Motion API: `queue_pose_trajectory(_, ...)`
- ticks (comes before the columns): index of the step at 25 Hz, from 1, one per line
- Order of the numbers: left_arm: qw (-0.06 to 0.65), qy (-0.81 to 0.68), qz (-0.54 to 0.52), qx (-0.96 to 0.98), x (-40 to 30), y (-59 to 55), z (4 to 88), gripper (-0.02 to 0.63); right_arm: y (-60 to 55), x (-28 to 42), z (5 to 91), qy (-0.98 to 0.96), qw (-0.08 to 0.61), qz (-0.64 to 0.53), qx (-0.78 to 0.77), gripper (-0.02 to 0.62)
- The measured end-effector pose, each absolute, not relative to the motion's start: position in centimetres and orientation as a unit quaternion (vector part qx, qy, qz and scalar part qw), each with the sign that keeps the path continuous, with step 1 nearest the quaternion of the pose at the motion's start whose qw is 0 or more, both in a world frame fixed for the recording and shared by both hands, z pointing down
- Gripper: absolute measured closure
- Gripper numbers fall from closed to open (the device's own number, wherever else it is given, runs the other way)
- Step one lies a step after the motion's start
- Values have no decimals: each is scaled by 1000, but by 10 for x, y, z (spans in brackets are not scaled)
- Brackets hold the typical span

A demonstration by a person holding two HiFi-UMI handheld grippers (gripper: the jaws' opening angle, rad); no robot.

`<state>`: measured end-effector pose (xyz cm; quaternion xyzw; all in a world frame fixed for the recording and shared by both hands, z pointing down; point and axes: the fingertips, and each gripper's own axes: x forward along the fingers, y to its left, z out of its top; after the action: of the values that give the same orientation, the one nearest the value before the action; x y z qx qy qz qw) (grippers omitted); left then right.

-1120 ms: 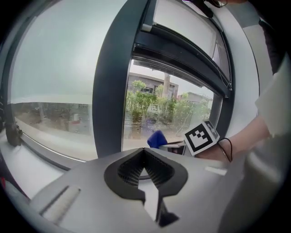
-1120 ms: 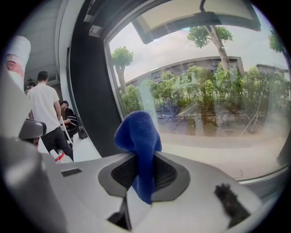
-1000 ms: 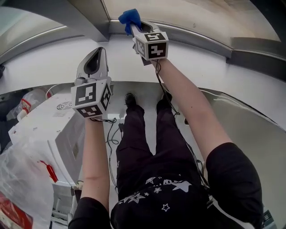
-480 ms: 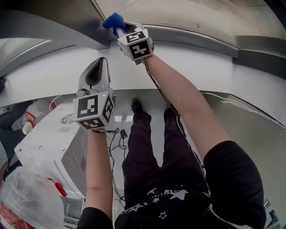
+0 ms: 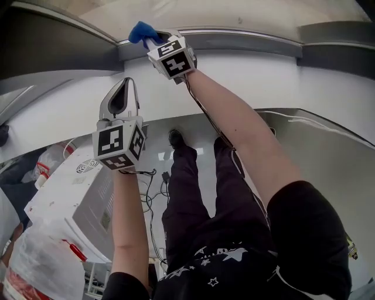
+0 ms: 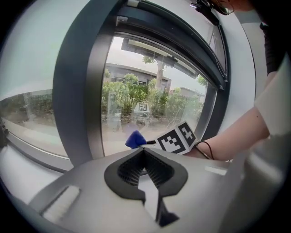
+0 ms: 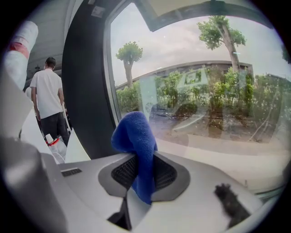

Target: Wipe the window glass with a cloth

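Looking down from the head view, a person in dark trousers stands at a white window sill (image 5: 281,76), holding a gripper in each hand. The right gripper (image 5: 153,40) reaches far forward to the low left corner of the window glass (image 5: 234,12), where a dark grey frame (image 5: 70,53) meets the bottom rail. Its jaws pinch a blue cloth (image 5: 142,32). In the right gripper view the cloth (image 7: 135,136) rises between the ribbed pads as a folded lump, with one end hanging down toward the camera. The lump sits just beside the pane (image 7: 204,104); whether it touches cannot be told. Trees and a low building show through the glass. The left gripper (image 5: 128,83) is held nearer and to the left, above the sill and well apart from the pane. In its own view the left gripper (image 6: 144,154) has its jaws pressed together at the tips with nothing between them. At the near left of the head view stands a white appliance (image 5: 70,193) with a round vent grille. Beside it is a clear plastic bag (image 5: 29,263) holding something red and white that cannot be made out. At the left of the right gripper view, another person (image 7: 45,98) in a white shirt stands facing away.
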<state>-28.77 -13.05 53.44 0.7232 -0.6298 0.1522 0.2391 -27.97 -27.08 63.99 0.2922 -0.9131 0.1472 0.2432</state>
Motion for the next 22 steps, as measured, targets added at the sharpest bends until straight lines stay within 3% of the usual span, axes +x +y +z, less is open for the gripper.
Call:
queue_pose_trajectory(11, 237, -600, 169, 745, -185, -184, 546, 597, -319, -92, 631, -880, 242, 160, 377, 520)
queue_pose_trajectory(22, 234, -552, 179, 780, -35, -228, 553, 597, -356, 88, 627, -844, 231, 181, 448, 520)
